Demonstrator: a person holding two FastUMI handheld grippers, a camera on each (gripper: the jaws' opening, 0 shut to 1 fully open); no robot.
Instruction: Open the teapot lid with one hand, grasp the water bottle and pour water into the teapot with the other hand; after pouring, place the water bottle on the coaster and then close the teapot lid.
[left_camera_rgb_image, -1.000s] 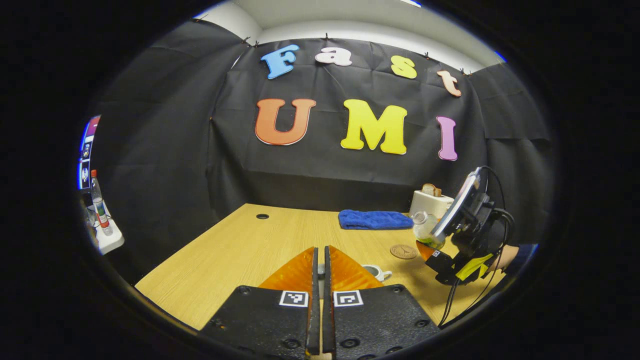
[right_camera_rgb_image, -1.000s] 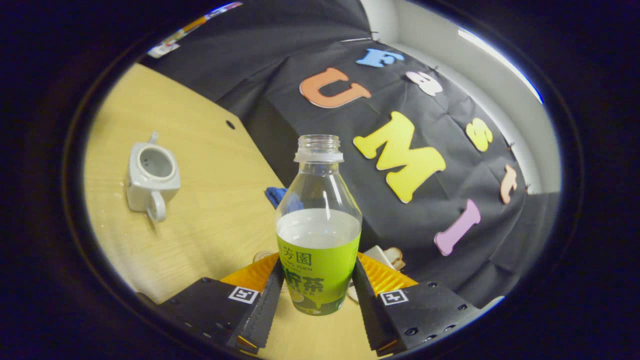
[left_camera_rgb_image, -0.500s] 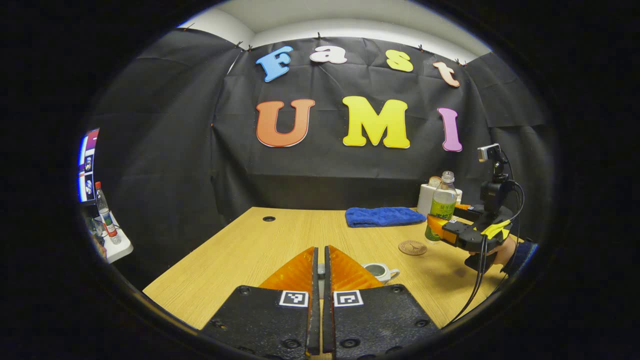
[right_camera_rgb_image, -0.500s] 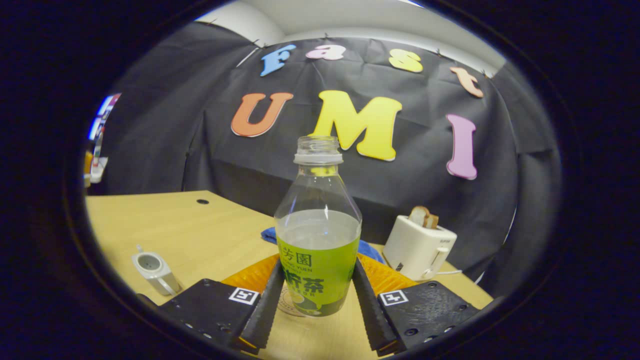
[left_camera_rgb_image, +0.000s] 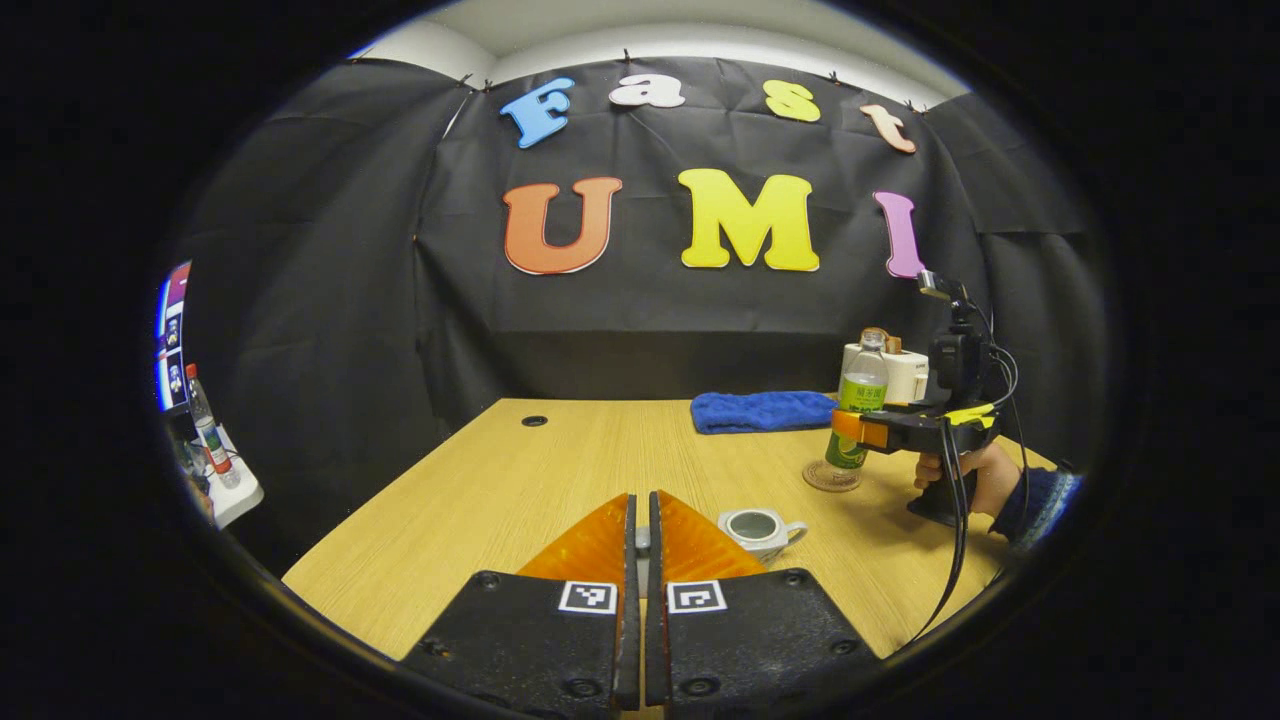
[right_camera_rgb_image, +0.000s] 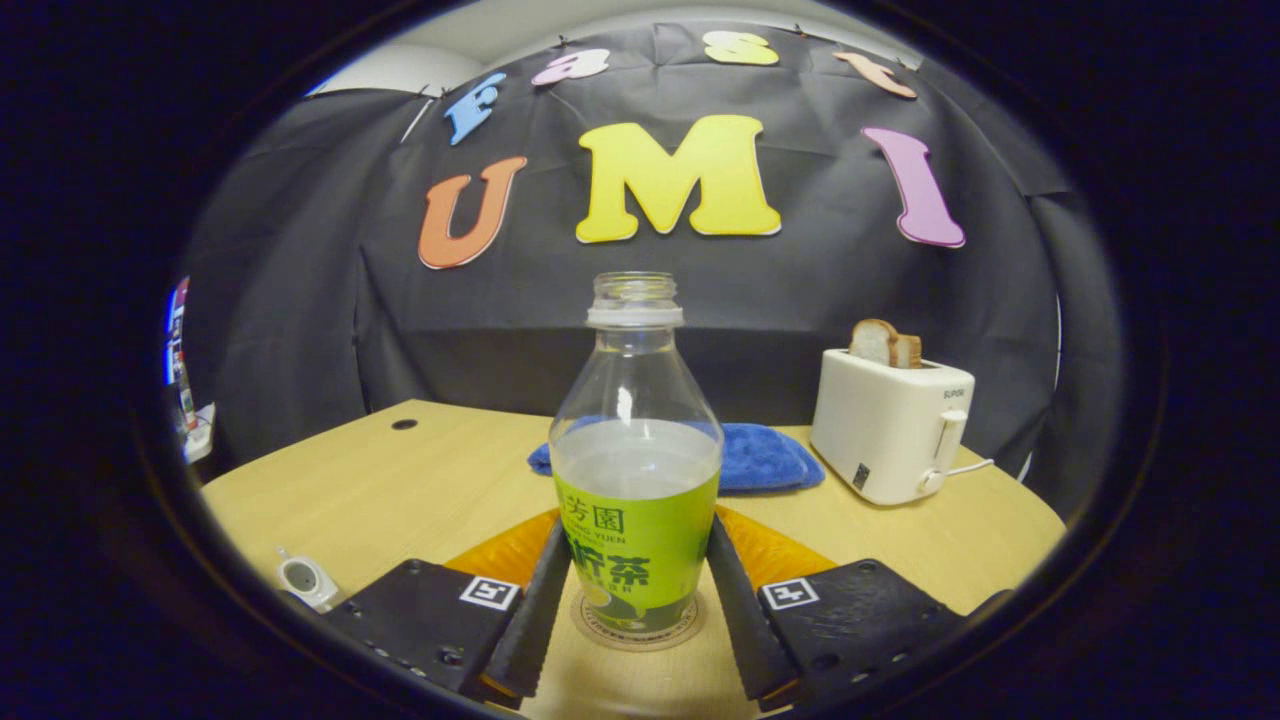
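The water bottle (right_camera_rgb_image: 636, 470), uncapped, green-labelled and about half full, stands upright on the round brown coaster (right_camera_rgb_image: 636, 628). My right gripper (right_camera_rgb_image: 636, 525) is shut on its label, one finger on each side. In the left gripper view the same bottle (left_camera_rgb_image: 860, 400) sits on the coaster (left_camera_rgb_image: 830, 476), with the right gripper (left_camera_rgb_image: 850, 428) held by a hand (left_camera_rgb_image: 975, 475). The small white teapot (left_camera_rgb_image: 760, 530) stands open just beyond my left gripper (left_camera_rgb_image: 642, 497). That gripper is shut, and a small grey bit of the teapot lid (left_camera_rgb_image: 641, 541) shows between its fingers. The teapot (right_camera_rgb_image: 305, 580) lies low and left.
A blue towel (right_camera_rgb_image: 765, 455) lies folded at the back of the wooden table (left_camera_rgb_image: 520, 490). A white toaster (right_camera_rgb_image: 890, 425) with bread stands at the back right. A cable hole (left_camera_rgb_image: 534, 421) marks the table's far left. A shelf with a bottle (left_camera_rgb_image: 205, 420) stands off the table's left side.
The right gripper has turned the bottle from tilted to upright and lowered it onto the coaster. The left gripper stays shut above the open teapot, little moved.
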